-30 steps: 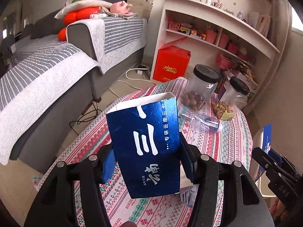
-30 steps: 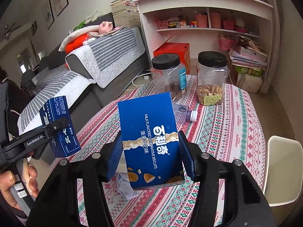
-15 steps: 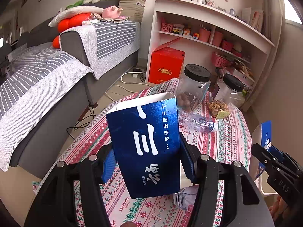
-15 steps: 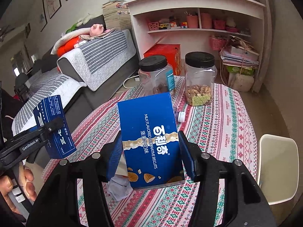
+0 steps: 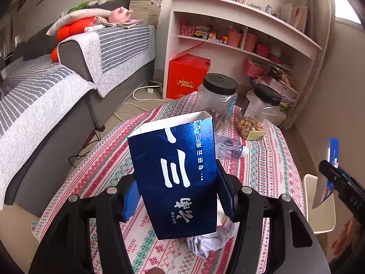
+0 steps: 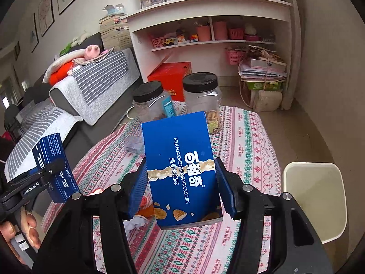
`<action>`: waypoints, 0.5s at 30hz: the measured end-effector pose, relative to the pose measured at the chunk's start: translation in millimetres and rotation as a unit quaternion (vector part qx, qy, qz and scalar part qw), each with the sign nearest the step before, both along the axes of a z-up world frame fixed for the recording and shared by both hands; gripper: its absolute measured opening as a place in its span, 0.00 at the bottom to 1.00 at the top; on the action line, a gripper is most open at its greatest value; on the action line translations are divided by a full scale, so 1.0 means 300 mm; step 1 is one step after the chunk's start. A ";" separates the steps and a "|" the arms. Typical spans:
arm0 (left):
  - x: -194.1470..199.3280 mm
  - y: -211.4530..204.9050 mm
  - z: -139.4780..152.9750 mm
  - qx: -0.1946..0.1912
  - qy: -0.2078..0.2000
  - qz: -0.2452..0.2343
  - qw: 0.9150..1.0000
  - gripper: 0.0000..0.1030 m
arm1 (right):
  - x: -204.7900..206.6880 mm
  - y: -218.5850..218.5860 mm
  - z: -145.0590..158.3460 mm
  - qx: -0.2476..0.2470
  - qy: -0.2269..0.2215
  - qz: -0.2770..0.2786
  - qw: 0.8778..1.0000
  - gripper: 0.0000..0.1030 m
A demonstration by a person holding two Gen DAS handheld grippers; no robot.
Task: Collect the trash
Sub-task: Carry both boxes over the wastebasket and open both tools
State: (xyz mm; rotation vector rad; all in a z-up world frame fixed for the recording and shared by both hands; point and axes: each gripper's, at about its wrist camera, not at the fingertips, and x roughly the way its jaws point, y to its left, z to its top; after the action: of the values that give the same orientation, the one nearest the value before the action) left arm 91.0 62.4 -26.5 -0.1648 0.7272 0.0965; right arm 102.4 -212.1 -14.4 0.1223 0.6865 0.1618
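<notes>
— Patterned cloth covers the round table [image 5: 269, 164] under both of our grippers, with a grey sofa [image 5: 75, 73] to the left and white shelves [image 5: 239, 29] at the far wall. What do we hold on the left?

— Our left gripper [image 5: 176, 196] is clamped on a dark blue carton [image 5: 175, 175], upright, its open top showing white inside. Both pads press its sides.

— And the right?

— Our right gripper [image 6: 180, 194] is clamped on a biscuit box [image 6: 180, 171], brighter blue, held above the cloth.

— What does the left view give us that the right does not?

— A crumpled wad [image 5: 209, 242] lying on the cloth just below the carton, and a small clear bottle [image 5: 230, 148] on its side, near the two jars [image 5: 219, 98]. In the right view the biscuit box hides most of the bottle; only a blurred bit shows to its left.

— And the right view alone?

— A cream bin [image 6: 312, 196] beside the table at the right, seen well from above, open-topped. The left view catches only a strip of it behind the right gripper's arm. We also see the carton from the side there, at far left, and the fingers [image 6: 29, 226] of our left hand under its handle.

— Both jars?

— Black-lidded, standing at the table's far edge, in front of a red box [image 6: 171, 77] on the floor.
</notes>
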 end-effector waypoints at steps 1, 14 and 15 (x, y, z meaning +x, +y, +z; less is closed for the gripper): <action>0.004 -0.011 -0.002 0.001 0.000 -0.002 1.000 0.56 | 0.000 -0.036 0.002 0.000 0.000 -0.012 1.000 0.52; 0.044 -0.185 -0.028 0.007 0.001 -0.045 0.999 0.56 | 0.006 -0.483 -0.028 0.005 0.032 -0.182 0.983 0.53; 0.047 -0.209 -0.030 0.007 0.002 -0.051 0.999 0.56 | 0.006 -0.515 -0.034 0.005 0.038 -0.196 0.980 0.56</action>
State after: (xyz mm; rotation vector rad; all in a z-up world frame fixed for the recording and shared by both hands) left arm 105.1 -0.2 -35.4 -0.1134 0.7370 0.0046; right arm 104.2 -366.5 -24.6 0.2714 0.7248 -0.2189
